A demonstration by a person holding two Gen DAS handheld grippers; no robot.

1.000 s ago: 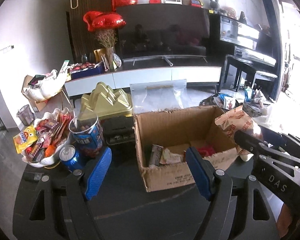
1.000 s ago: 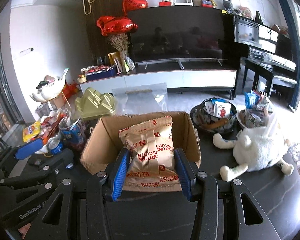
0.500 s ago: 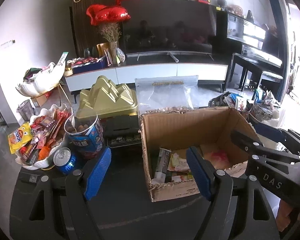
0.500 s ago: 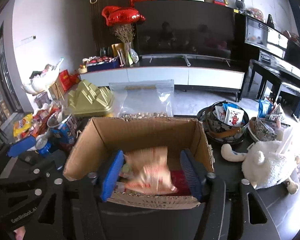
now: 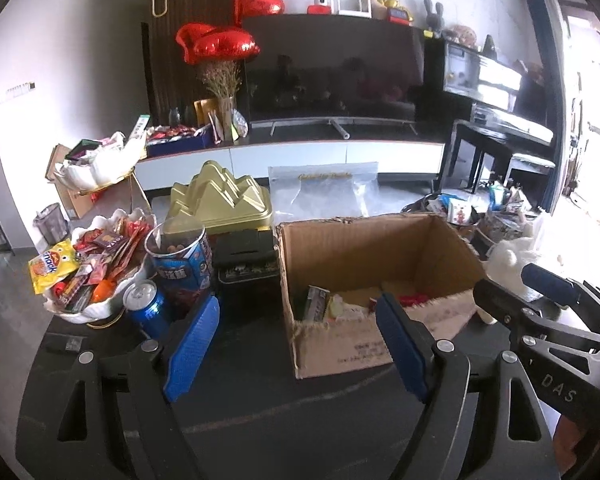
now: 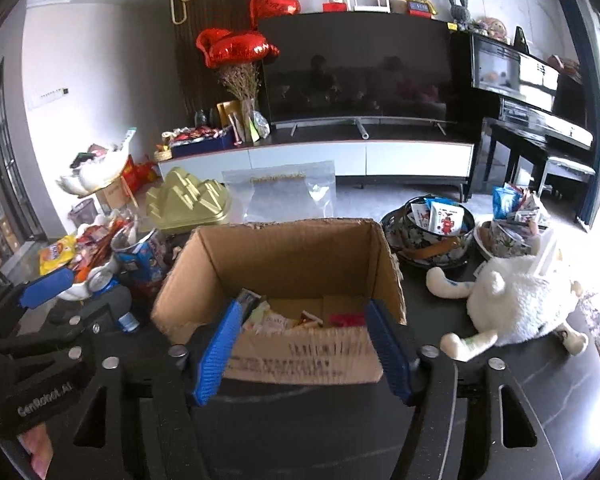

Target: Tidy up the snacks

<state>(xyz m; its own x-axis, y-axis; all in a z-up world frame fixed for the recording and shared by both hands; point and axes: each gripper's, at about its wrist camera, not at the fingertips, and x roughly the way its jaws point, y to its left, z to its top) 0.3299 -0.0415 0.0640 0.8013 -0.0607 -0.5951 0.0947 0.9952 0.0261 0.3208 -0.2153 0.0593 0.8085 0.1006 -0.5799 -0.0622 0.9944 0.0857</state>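
An open cardboard box point(image 5: 364, 240) point(image 6: 296, 252) stands on the dark table with several snack packets lying in its bottom point(image 6: 292, 320). My left gripper point(image 5: 296, 344) is open and empty, low in front of the box's left corner. My right gripper point(image 6: 308, 344) is open and empty, just in front of the box's near wall. A white bowl point(image 5: 100, 308) heaped with snack packets sits at the left, with a blue can point(image 5: 146, 306) and a blue snack tub point(image 5: 182, 260) beside it.
A gold mountain-shaped tin point(image 5: 222, 202) and a clear zip bag point(image 5: 324, 192) stand behind the box. A black box point(image 5: 246, 260) sits left of it. At the right are a dark basket of snacks point(image 6: 432, 228) and a white plush toy point(image 6: 516, 300).
My right gripper opened and dropped the biscuit packet into the box, then drew back. My left gripper stayed open and shifted only slightly.
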